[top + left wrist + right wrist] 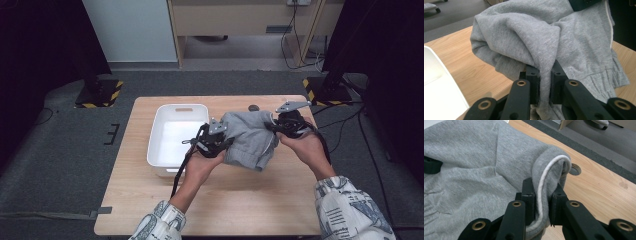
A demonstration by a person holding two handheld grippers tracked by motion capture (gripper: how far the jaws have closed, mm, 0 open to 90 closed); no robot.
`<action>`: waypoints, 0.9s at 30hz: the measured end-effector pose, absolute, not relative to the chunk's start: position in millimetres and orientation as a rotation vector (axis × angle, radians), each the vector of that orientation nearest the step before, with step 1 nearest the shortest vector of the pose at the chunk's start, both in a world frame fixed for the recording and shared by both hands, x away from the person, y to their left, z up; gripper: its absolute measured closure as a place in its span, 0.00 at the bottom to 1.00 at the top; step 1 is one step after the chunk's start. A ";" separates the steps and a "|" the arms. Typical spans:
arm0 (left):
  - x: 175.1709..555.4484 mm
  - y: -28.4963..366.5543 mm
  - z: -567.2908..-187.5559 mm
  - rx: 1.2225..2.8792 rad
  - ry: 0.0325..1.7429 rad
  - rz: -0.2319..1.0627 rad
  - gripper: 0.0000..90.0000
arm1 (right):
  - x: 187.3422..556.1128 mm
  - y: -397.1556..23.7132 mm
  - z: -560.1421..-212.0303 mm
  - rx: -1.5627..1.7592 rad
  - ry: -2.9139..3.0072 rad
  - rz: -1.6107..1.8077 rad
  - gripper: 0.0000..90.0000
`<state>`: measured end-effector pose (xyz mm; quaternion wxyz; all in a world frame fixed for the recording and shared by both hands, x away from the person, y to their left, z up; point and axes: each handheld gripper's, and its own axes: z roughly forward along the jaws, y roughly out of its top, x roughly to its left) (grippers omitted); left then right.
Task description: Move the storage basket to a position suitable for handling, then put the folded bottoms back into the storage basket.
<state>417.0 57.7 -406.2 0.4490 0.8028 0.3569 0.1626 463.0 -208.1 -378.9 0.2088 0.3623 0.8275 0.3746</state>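
Note:
A grey sweat garment [250, 137] with a white piping line hangs bunched between the two grippers above the wooden table [240, 200]. My left gripper [223, 145] is shut on a fold of the garment [544, 55] at its left side; the cloth is pinched between the black pads [535, 85]. My right gripper [274, 127] is shut on the garment's piped edge [541, 187] at its upper right. The garment's ribbed cuff [599, 80] droops toward the table.
A white rectangular bin [177, 137] stands on the table just left of the left gripper. A round cable hole [575, 169] sits in the tabletop near the far edge. Dark stands with striped bases [100, 92] flank the table's far corners.

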 end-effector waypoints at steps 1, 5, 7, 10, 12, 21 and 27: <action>417.0 58.2 -405.6 1.985 0.882 0.404 0.90 | 463.2 -208.0 -378.5 1.008 2.300 1.046 0.87; 417.4 59.7 -403.7 1.984 0.881 0.408 0.90 | 463.7 -206.4 -377.3 1.008 2.299 1.049 0.87; 417.4 60.7 -403.2 1.985 0.882 0.408 0.90 | 464.3 -205.1 -376.6 1.003 2.302 1.047 0.87; 417.0 62.6 -401.8 1.983 0.883 0.412 0.90 | 464.7 -202.7 -374.4 1.001 2.302 1.045 0.87; 416.4 63.8 -400.4 1.979 0.883 0.413 0.90 | 464.9 -201.0 -372.6 0.995 2.302 1.044 0.87; 417.1 68.4 -395.8 1.975 0.886 0.419 0.90 | 467.0 -195.0 -367.6 0.984 2.305 1.042 0.87; 417.2 72.4 -391.1 1.972 0.885 0.426 0.90 | 470.0 -190.1 -364.4 0.977 2.307 1.042 0.87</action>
